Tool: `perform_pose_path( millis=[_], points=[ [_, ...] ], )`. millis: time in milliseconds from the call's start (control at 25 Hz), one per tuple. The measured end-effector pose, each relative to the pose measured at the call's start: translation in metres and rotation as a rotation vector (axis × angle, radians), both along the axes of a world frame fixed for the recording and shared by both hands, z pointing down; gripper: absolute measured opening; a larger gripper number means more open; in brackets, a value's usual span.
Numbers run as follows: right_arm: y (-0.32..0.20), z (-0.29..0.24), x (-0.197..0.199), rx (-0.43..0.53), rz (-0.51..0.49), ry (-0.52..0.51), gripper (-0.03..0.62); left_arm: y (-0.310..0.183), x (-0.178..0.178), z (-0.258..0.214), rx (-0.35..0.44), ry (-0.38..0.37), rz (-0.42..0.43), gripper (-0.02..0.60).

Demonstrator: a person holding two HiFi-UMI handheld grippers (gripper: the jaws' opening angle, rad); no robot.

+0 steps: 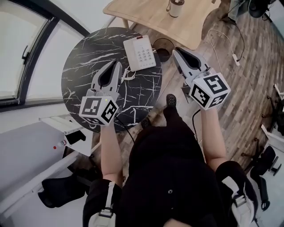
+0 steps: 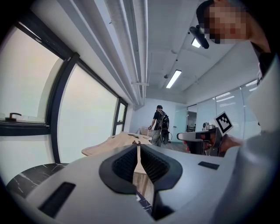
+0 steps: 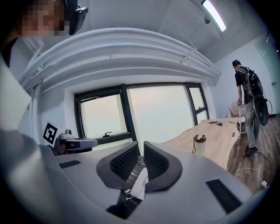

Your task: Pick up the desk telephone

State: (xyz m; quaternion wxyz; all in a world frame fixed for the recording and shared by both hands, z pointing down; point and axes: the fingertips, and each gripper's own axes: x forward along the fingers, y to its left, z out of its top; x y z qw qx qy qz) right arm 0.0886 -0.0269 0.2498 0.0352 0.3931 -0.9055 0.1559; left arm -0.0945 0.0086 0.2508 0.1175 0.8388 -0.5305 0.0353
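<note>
Head view gives you the desk telephone (image 1: 140,52): white, lying flat with its keypad facing up, on the far right part of the round black marbled surface (image 1: 84,66), close to that edge. Its curled cord (image 1: 128,74) trails off the near left corner onto the marble.

Your left gripper (image 1: 116,63) hangs over the surface on the near left side of the telephone. Its tips are close to that corner and to the cord, with a strip of marble still showing between them and the casing. In the left gripper view the two pads meet in a thin line, so the jaws are closed with nothing between them.

Your right gripper (image 1: 175,50) is off the surface, over the wooden floor, to the right of the telephone and clear of it. Its tips are just beside a dark round bin (image 1: 163,48) that stands against the surface's right edge. In the right gripper view the jaws are drawn almost together, leaving only a narrow slit, and they grip nothing. Marble shows through that slit.

Beyond the bin is a pale wooden table (image 1: 155,20) with a lidded cup (image 1: 176,7) on it. A thin white cable (image 1: 224,44) loops across the floor to the right of that table. Both gripper views show a person with a backpack (image 2: 159,124) standing far down the room, and large dark-framed windows (image 3: 157,111) run along the wall.
</note>
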Motion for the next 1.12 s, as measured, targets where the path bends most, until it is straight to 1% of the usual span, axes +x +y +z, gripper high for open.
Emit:
perform_pose_path(
  millis=[120,240,360,560,680,920,1000,1120],
  points=[
    [-0.021,0.004,0.005,-0.015,-0.058,-0.002,0.037,-0.015,0.011,0.001,-0.008,-0.001,-0.038,0.035],
    [-0.039,0.01,0.009,-0.03,-0.13,-0.001,0.087,-0.026,0.025,0.005,-0.015,-0.007,-0.076,0.035],
    [-0.053,0.016,0.014,-0.039,-0.191,-0.002,0.1,-0.033,0.036,0.009,-0.021,-0.013,-0.12,0.035],
    [-0.067,0.034,0.013,-0.077,-0.3,0.009,0.144,-0.036,0.047,0.022,-0.043,-0.009,-0.2,0.035],
    [-0.071,0.048,0.007,-0.105,-0.353,0.017,0.169,-0.034,0.047,0.033,-0.063,0.003,-0.241,0.035],
    [-0.061,0.092,-0.01,-0.233,-0.433,0.037,0.258,-0.022,0.039,0.064,-0.143,0.021,-0.288,0.037],
    [-0.058,0.109,-0.015,-0.278,-0.445,0.046,0.28,-0.021,0.034,0.073,-0.163,0.026,-0.292,0.037],
    [-0.056,0.13,-0.023,-0.329,-0.448,0.067,0.293,-0.021,0.027,0.089,-0.195,0.036,-0.291,0.037]
  ],
)
